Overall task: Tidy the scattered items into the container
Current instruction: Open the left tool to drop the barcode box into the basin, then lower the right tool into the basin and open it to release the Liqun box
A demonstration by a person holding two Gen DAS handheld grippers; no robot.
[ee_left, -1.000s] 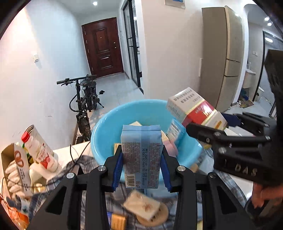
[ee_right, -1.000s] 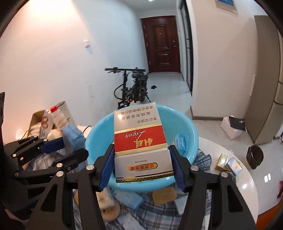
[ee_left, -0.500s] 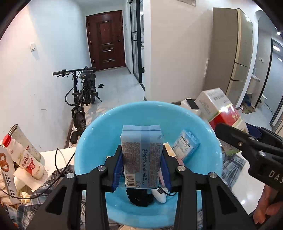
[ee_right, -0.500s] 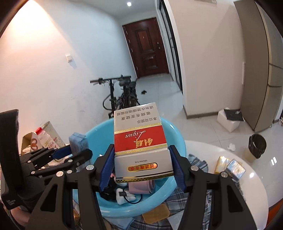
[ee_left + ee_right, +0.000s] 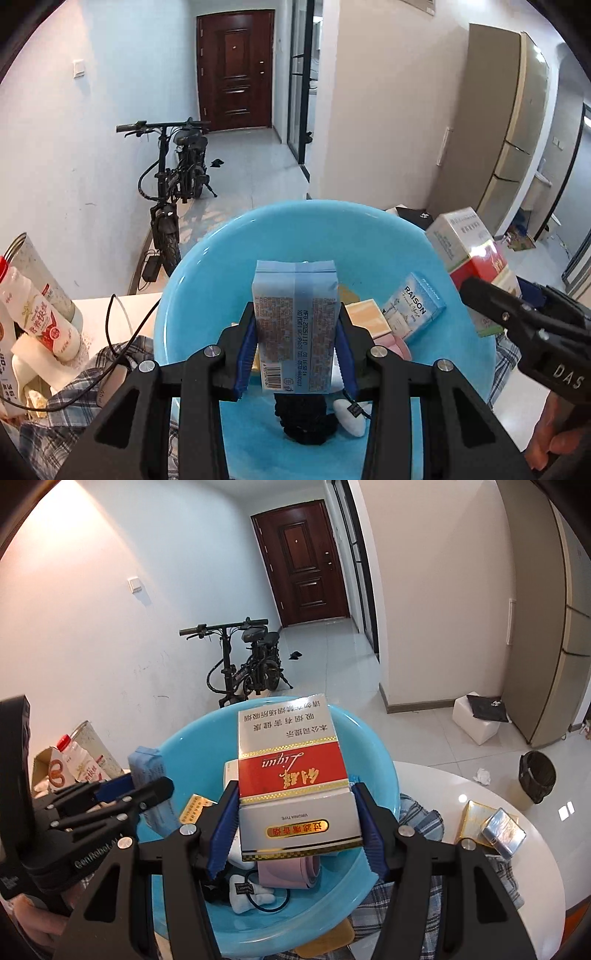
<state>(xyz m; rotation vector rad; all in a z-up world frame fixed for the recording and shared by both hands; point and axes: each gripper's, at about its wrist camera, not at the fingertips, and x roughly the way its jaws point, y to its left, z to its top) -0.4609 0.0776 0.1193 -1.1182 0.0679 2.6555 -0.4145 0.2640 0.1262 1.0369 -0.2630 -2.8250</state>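
Here, a light-blue tissue packet [image 5: 295, 325] is clamped upright in the left gripper [image 5: 295, 354] above the blue basin [image 5: 229, 266], while a red-and-white cigarette carton [image 5: 295, 782] is gripped by the right gripper [image 5: 295, 834] over the same basin.

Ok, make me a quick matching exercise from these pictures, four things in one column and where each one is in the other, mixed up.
Things:
1. blue packet
2. red and white carton
3. RAISON box
4. gold and silver packs

Places:
A. lying inside the blue basin
B. clamped in the right tool
C. on the white table, outside the basin
D. clamped in the left tool

Pairs: 1-D, 2-B, 3-A, 4-C
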